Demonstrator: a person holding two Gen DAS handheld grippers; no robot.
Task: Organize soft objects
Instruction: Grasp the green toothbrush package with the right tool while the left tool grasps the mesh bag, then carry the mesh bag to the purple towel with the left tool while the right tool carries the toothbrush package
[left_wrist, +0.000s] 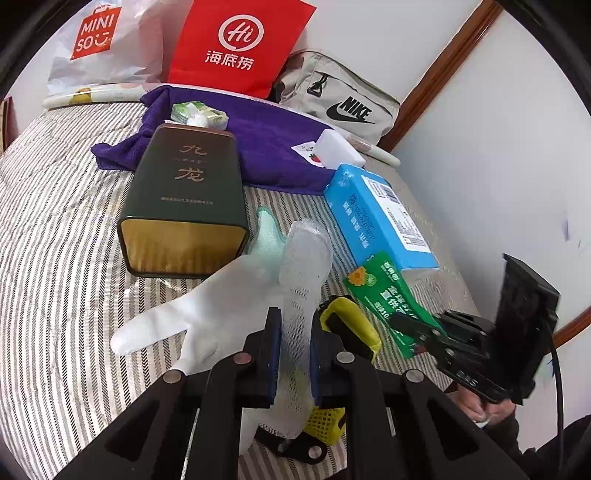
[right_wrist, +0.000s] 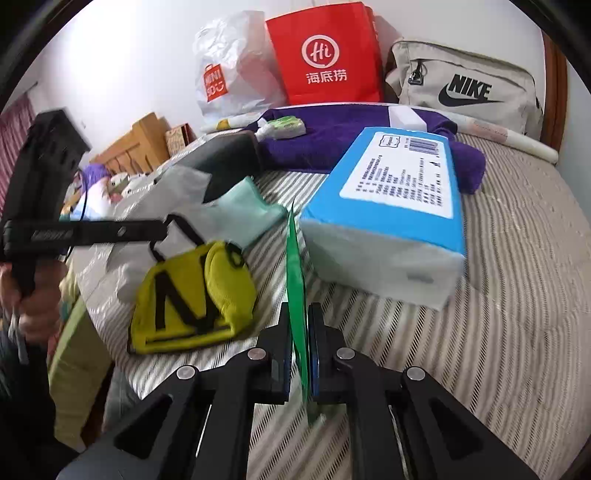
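Striped quilt (right_wrist: 498, 295) covers the bed that carries everything, so I read places off its edges. Along the far edge, against the wall, stand a red paper bag (right_wrist: 325, 55), a white shopping bag (right_wrist: 229, 66) and a beige backpack (right_wrist: 465, 85), propped upright, I judge, to keep the middle free for sorting. Just in front of them a purple towel (left_wrist: 258, 147) lies spread, with a small green packet (left_wrist: 199, 114) and a white block (left_wrist: 338, 146) resting on it. At the towel's near edge a dark green tin (left_wrist: 184, 199) lies on its side, gold bottom toward me. Toward the right edge sits a blue pack of tissues (right_wrist: 391, 206), lying flat.

Nearer to me is a pale glove (left_wrist: 207, 299), fingers splayed over the quilt, with a mint-green patch showing beyond it. My left tongs (left_wrist: 295, 332) are pinching a white mesh sleeve (left_wrist: 304, 266) that rises over the glove; I hold it low, near its end, so that the rest stands free and does not drag the glove. Whether sleeve and glove are one piece I cannot tell. A yellow pouch (right_wrist: 192, 299) with black straps lies near the front edge, just beside the glove.

My right tongs (right_wrist: 297, 350) are pressed on a flat green packet (right_wrist: 295, 277), held edge-on and upright, just left of the tissues, so that it slides nowhere. Both soft pieces are off the quilt, I judge, ready to be laid with their like.
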